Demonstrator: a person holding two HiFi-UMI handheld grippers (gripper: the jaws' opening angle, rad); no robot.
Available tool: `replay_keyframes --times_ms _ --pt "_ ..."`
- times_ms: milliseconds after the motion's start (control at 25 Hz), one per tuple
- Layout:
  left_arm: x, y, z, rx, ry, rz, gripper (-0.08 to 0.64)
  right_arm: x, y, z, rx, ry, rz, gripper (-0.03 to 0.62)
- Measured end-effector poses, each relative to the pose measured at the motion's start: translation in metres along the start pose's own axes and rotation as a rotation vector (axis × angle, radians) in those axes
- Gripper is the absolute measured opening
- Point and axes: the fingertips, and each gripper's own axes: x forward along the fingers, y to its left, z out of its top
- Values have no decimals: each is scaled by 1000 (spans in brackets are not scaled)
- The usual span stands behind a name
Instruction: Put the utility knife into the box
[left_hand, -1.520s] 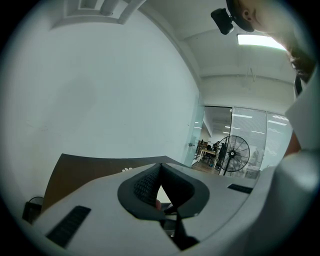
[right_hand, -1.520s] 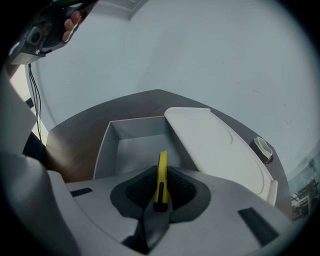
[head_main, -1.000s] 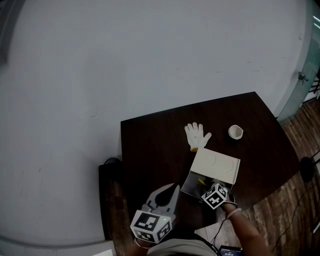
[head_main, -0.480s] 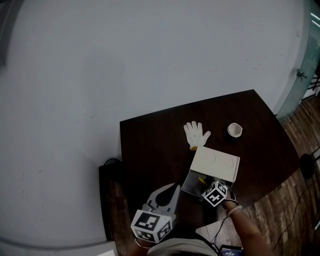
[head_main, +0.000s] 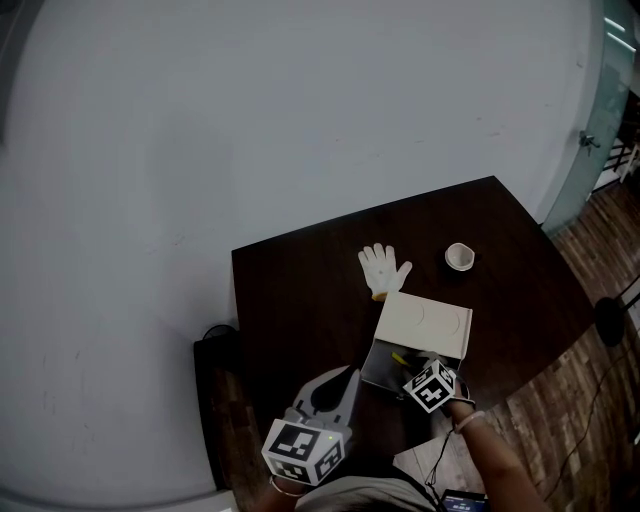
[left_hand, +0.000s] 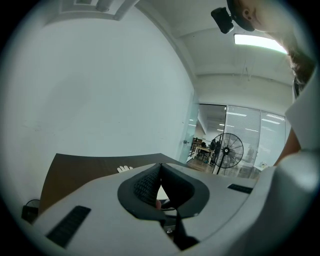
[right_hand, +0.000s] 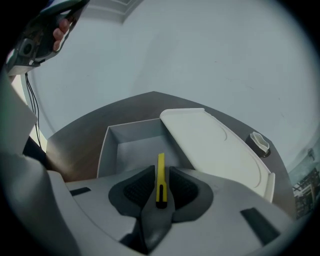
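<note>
Two grippers: right gripper (right_hand: 161, 170) over box (right_hand: 106, 150), jaws just been opening, pads off utility knife (right_hand: 160, 186) between them, to release it; left gripper (left_hand: 160, 166) closed, empty, parked clear.

Dark wooden table (head_main: 300, 290): white glove (head_main: 383, 269), small white cup (head_main: 459, 256), open box (head_main: 376, 366) with lid.

A white glove (head_main: 383, 270) lies flat on the dark brown table (head_main: 290, 300), and a small white cup (head_main: 459, 257) stands apart to its right, near the far edge. A black pedestal fan (left_hand: 226, 151) stands by glass partitions (left_hand: 272, 135), over wooden flooring (head_main: 560, 400).
</note>
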Motion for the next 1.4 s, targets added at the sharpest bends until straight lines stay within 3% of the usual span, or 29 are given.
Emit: replay_keyframes --times_ms 1400 --pt "-41 -19 2 64 -22 -212 17 -122 30 46 406 -386 -317 41"
